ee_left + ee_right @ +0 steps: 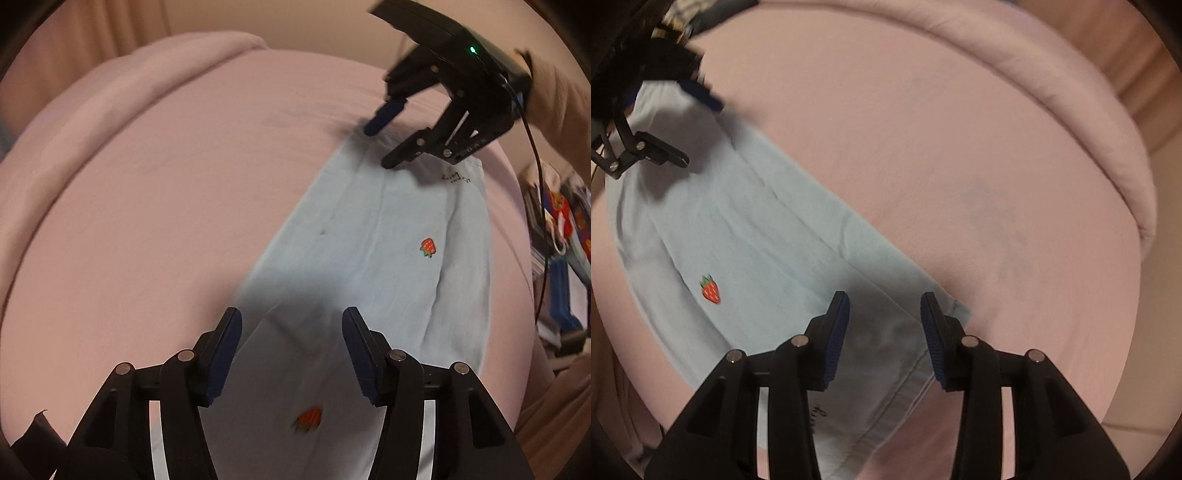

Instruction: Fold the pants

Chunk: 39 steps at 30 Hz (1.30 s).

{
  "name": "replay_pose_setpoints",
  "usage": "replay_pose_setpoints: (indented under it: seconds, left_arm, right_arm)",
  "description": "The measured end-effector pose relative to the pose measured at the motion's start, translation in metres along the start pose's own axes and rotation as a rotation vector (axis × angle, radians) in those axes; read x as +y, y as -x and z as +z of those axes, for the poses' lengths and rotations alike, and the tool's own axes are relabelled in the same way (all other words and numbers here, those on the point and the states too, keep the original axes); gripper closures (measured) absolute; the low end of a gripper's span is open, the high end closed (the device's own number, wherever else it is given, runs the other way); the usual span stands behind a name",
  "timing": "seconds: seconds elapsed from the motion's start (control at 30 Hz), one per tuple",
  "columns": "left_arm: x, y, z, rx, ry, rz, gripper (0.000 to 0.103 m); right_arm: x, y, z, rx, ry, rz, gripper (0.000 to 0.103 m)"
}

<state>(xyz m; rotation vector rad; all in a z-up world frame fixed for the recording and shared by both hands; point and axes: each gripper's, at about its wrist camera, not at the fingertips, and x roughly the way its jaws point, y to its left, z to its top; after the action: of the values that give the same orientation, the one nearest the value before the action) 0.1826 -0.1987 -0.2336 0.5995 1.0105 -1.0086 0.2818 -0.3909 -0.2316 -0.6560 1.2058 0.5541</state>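
Light blue pants point(369, 240) with small strawberry prints lie flat on a pink bed; they also show in the right wrist view point(757, 240). My left gripper point(291, 321) is open, just above one end of the pants, holding nothing. My right gripper point(884, 306) is open, just above the hemmed end with black lettering, holding nothing. In the left wrist view the right gripper point(376, 147) hovers over the far end. In the right wrist view the left gripper point(698, 129) hovers over the other end.
The pink bed sheet point(166, 203) spreads wide to the left of the pants, with a rolled pink cover point(122, 85) along the far edge. Colourful clutter point(561, 236) stands beside the bed at the right. The person's sleeve point(557, 96) holds the right gripper.
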Motion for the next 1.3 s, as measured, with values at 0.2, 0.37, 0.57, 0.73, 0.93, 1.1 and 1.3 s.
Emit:
replay_pose_setpoints:
  seconds: [0.2,0.37,0.57,0.73,0.93,1.1,1.3]
  left_arm:
    - [-0.006,-0.024,0.012,0.096,-0.05,-0.015,0.058]
    - [0.002,-0.016,0.007,0.06,-0.001,-0.011,0.09]
    - [-0.005,-0.005,0.004,-0.012,0.017,0.058,0.097]
    - [-0.001,-0.01,0.011,-0.006,0.058,0.11,0.097]
    - [-0.001,-0.018,0.007,0.017,0.042,0.158,0.096]
    - [-0.007,0.005,-0.003,-0.004,0.104,0.24,0.039]
    - [-0.033,0.056,-0.051,-0.158,0.225,0.117,0.038]
  right_arm:
    - [-0.007,-0.015,-0.002,0.09,0.03,0.059,0.072]
    - [0.006,-0.004,-0.009,0.033,0.065,-0.034,0.093]
    - [0.005,0.018,-0.008,-0.049,0.042,-0.17,0.102]
    - [0.001,0.004,0.004,-0.008,0.056,-0.201,0.102]
    - [0.003,-0.019,0.009,-0.007,0.008,-0.235,0.102]
    - [0.001,0.002,-0.003,-0.061,-0.124,-0.241,0.08]
    - [0.014,0.057,-0.035,-0.244,-0.306,-0.157,0.081]
